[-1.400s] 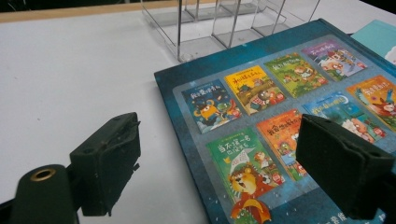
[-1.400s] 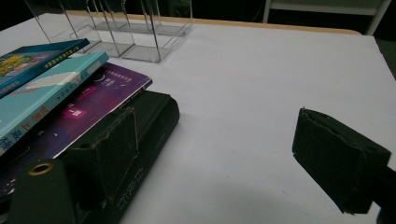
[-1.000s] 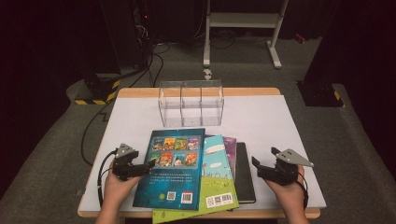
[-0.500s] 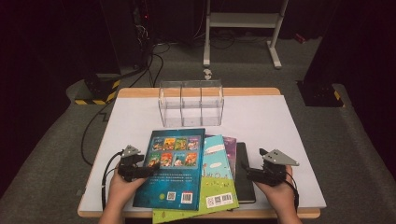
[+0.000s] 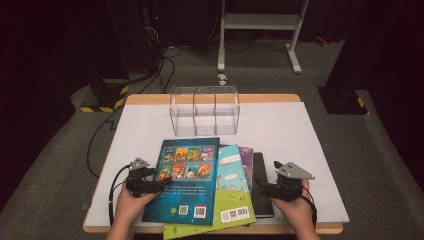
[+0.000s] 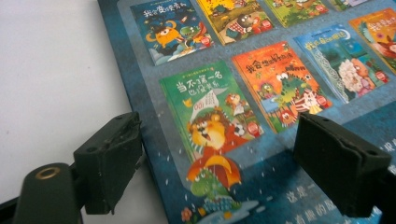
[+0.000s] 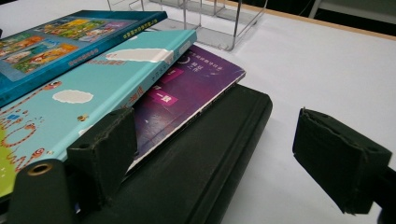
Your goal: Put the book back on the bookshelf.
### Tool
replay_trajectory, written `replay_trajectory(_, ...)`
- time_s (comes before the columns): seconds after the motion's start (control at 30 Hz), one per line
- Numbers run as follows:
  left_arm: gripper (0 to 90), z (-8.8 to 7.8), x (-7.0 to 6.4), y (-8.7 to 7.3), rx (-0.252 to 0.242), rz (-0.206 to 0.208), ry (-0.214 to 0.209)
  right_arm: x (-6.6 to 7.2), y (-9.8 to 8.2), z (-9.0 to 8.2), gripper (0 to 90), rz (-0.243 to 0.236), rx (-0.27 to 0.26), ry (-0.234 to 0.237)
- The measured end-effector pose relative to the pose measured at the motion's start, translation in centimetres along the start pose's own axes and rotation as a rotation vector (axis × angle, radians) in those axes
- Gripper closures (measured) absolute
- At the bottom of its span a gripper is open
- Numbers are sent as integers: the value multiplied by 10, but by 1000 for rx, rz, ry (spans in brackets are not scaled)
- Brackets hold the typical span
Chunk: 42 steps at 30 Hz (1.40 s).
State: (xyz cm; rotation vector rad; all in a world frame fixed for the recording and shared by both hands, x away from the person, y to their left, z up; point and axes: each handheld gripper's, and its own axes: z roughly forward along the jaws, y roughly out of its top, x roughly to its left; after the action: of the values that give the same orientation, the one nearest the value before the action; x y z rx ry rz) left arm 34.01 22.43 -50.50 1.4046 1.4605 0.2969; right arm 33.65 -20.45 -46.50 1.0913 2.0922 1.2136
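Below centre of the high view, left gripper (image 5: 159,186) gapes wide astride the blue book's (image 5: 186,177) edge; right gripper (image 5: 261,189), equally wide and empty, flanks the black book (image 5: 261,182).

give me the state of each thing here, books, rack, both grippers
dark blue book: closed, flat, top of the stack, back cover up
light blue book: closed, second in the stack
purple book: closed, third in the stack
black book: closed, bottom, on the table
clear rack: upright, empty
left gripper: open, at the dark blue book's left edge
right gripper: open, at the black book's right edge
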Motion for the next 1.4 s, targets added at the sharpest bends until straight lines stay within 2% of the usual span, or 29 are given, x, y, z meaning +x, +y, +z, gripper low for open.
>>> replay_trajectory(0.03, 166, -2, 2, -2, -12, -9, -9, 0, 0, 0, 133, 0, -1, 1)
replay_trajectory(0.1, 183, -5, 3, -3, -2, -29, -19, 1, 0, 0, 133, 1, 0, 7)
replay_trajectory(0.5, 193, -8, 3, -4, 5, -24, -22, 3, 0, 2, 133, 10, 2, 10)
replay_trajectory(0.7, 206, -7, -2, -6, 8, -20, -36, 5, -1, 4, 140, 11, 10, 14)
replay_trajectory(0.73, 209, -8, -3, -6, 21, -3, -39, 5, -2, 3, 143, 9, 7, 13)
replay_trajectory(0.77, 210, -7, -6, -7, 13, -10, -42, 5, -2, 3, 145, 7, 4, 14)
replay_trajectory(1.1, 210, -5, -24, -14, 8, 58, -66, 5, 0, 1, 152, 19, -5, 30)
replay_trajectory(1.23, 212, -4, -31, -16, 7, 71, -88, 5, 2, -1, 182, 6, -10, 11)
replay_trajectory(1.4, 213, -3, -35, -17, 9, 72, -94, 8, 3, -3, 181, 9, -18, 29)
